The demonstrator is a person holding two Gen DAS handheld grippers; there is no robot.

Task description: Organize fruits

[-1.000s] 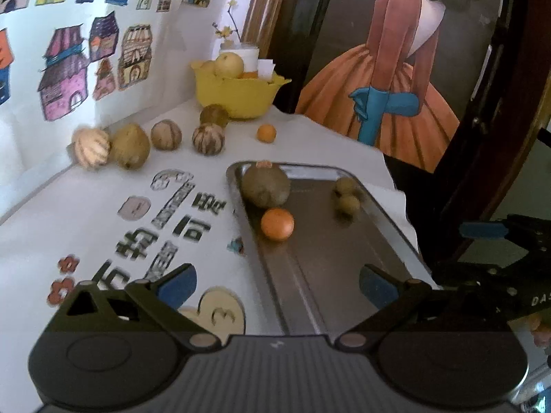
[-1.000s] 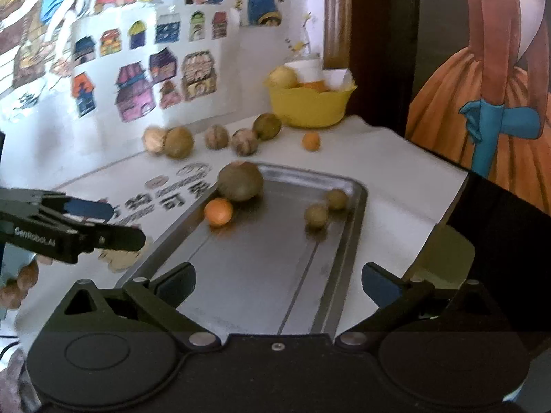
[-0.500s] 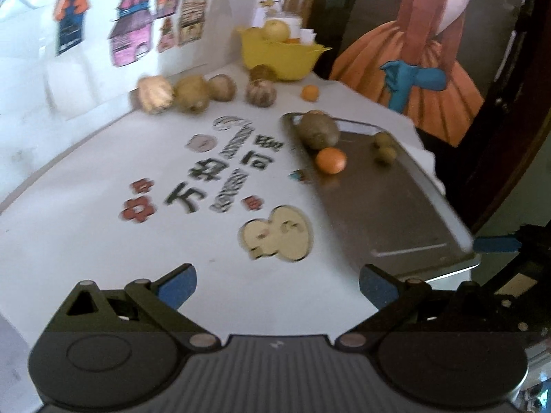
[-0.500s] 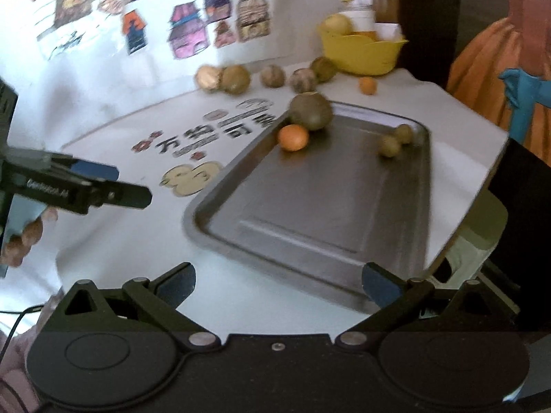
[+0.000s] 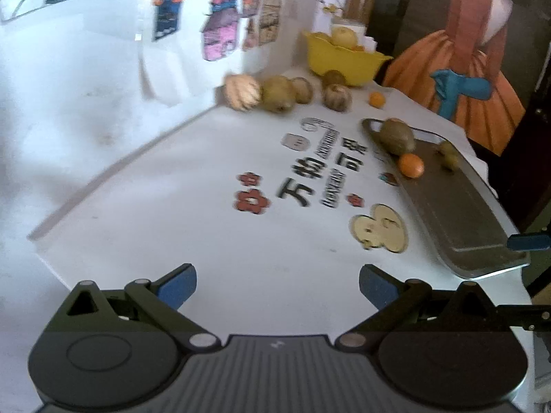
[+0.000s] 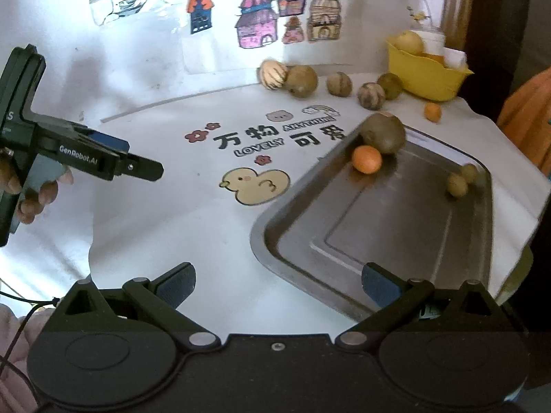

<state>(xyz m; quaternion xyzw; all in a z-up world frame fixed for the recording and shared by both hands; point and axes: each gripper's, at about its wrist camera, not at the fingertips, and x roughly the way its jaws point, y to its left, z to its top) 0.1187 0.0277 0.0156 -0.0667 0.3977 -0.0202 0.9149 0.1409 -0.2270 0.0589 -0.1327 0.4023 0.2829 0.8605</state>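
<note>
On the right side of the white tablecloth (image 6: 165, 227) lies a metal tray (image 6: 406, 241), and four fruits sit at its far end: a large brown-green fruit (image 6: 383, 133) touching a small orange (image 6: 366, 159) at the far left corner, and two small olive-coloured fruits (image 6: 461, 180) close together by the right wall. Beyond the tray, along the far wall, a row of fruits stands on the cloth: a pale striped one (image 6: 272, 74) pressed against a brown one (image 6: 301, 81), then two round striped ones and a darker one, with a lone small orange (image 6: 432, 112) near the yellow bowl (image 6: 425, 77). That bowl holds more fruit, among it a pale yellow one on top.

Near the edge of the table, the right gripper (image 6: 279, 284) hovers with its jaws spread wide and nothing between them, its right finger over the tray's near rim. Further left, the left gripper (image 5: 277, 285) hangs over bare cloth, its jaws likewise wide apart and empty. A hand (image 6: 32, 192) grips its handle in the right wrist view.
</note>
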